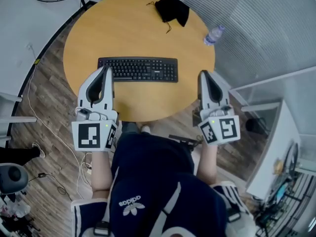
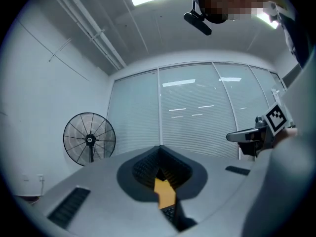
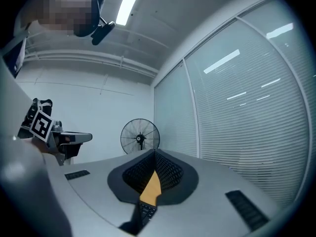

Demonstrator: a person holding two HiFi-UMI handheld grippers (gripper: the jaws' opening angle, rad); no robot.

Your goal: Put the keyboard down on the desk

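The black keyboard [image 1: 138, 69] lies flat on the round wooden desk [image 1: 133, 28], near its front half. My left gripper [image 1: 106, 69] hovers above the keyboard's left end, shut with nothing held. My right gripper [image 1: 203, 74] hangs to the right of the keyboard's right end, also shut and empty. In the left gripper view the closed jaws leave only a sliver of desk [image 2: 164, 191] and keyboard keys [image 2: 170, 212] showing. The right gripper view likewise shows a wedge of desk [image 3: 150, 186] and a few keys [image 3: 146, 211] through the shut jaws.
A black pouch [image 1: 173, 9] lies at the desk's far edge and a water bottle [image 1: 214, 35] at its right rim. A standing fan [image 2: 89, 139] is by the wall. Glass partitions with blinds run behind. A cabinet [image 1: 269, 132] stands to the right.
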